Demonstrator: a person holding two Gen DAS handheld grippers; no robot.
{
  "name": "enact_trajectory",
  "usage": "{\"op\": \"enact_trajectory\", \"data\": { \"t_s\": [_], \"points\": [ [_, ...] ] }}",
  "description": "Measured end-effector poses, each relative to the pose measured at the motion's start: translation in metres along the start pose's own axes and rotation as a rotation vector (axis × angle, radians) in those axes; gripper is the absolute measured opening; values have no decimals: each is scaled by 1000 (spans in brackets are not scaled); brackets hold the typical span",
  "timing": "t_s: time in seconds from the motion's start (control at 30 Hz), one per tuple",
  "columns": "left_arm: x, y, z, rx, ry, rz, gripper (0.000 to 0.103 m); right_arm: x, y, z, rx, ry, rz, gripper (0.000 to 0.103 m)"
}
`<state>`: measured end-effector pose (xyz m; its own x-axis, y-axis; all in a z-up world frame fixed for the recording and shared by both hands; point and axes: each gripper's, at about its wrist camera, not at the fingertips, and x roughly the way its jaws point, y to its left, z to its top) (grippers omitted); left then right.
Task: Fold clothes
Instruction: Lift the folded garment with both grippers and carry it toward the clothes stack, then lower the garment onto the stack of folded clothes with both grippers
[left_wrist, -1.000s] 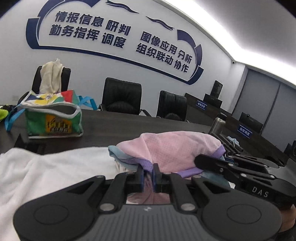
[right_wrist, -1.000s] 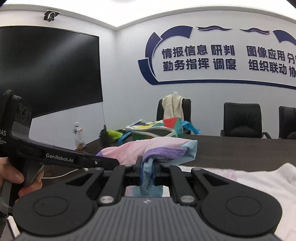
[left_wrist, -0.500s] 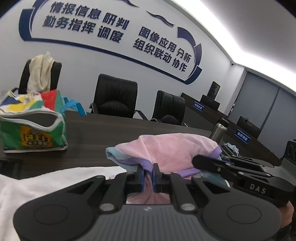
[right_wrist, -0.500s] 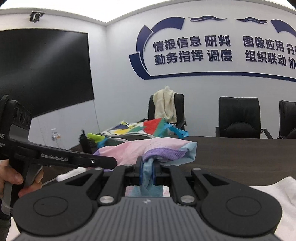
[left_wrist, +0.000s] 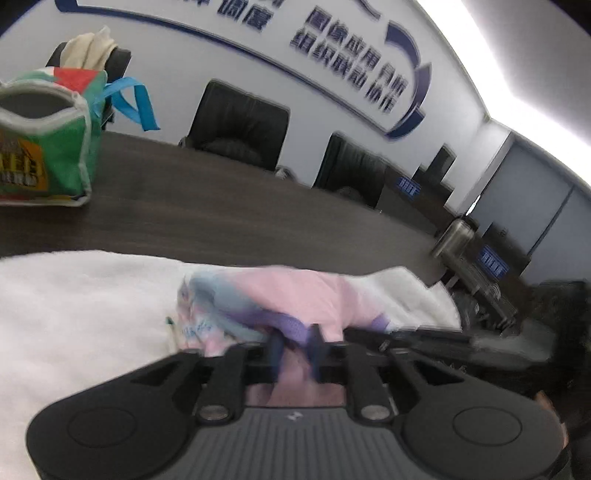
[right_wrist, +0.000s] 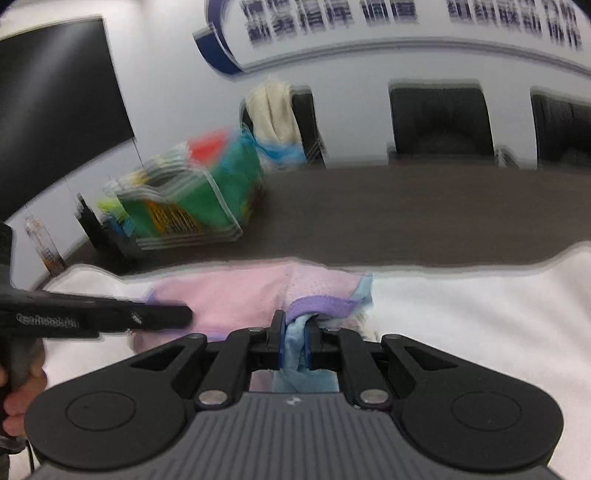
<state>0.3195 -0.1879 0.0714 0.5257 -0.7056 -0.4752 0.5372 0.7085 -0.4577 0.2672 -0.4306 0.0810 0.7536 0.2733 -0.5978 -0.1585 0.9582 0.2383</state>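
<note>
A pink mesh garment with purple trim and light blue parts lies low over a white cloth on the dark table. My left gripper is shut on its purple-trimmed edge. In the right wrist view the same garment stretches leftward, and my right gripper is shut on a bunched blue and purple part. The left gripper's body shows at the left, held by a hand. Both views are motion-blurred.
A green printed bag with blue straps stands on the dark table at the back left. Black office chairs line the far side, one draped with a cream cloth. A metal flask stands at the right.
Both grippers have dropped down and forward with the garment, which now rests low on the white cloth instead of hanging raised. The views tilted downward and blurred.
</note>
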Motion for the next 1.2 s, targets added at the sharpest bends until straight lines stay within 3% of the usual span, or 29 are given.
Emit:
{"op": "enact_trajectory", "data": {
  "t_s": [0.07,0.13,0.17,0.27,0.3,0.37,0.53,0.67,0.73,0.87,1.2],
  "points": [
    [-2,1,-6,39,-16,-2,30,0,-4,-12,-7,-34,-8,12],
    [-15,-1,-1,43,-21,25,37,-10,3,-16,-54,-81,-36,38],
    [-23,-3,3,36,-38,40,39,-16,7,-16,-76,-104,-60,42],
    [-49,-13,15,50,-128,75,44,-33,16,-13,-101,-178,-100,43],
    [-54,-18,17,65,-148,81,50,-37,18,-9,-98,-198,-116,43],
    [-54,-26,21,79,-149,105,58,-42,18,-3,-72,-224,-133,43],
    [-38,-21,19,29,-109,164,57,-43,14,0,-1,-222,-142,43],
    [-47,12,21,-115,-85,74,57,-48,15,-3,25,-229,-162,43],
    [-49,38,23,-245,-76,-1,57,-55,12,-3,69,-249,-153,43],
    [-36,61,23,-368,2,-80,56,-62,7,-4,131,-269,-101,52],
    [-24,41,20,-311,17,-103,56,-32,-11,-11,219,-197,-130,52]
  ]
}}
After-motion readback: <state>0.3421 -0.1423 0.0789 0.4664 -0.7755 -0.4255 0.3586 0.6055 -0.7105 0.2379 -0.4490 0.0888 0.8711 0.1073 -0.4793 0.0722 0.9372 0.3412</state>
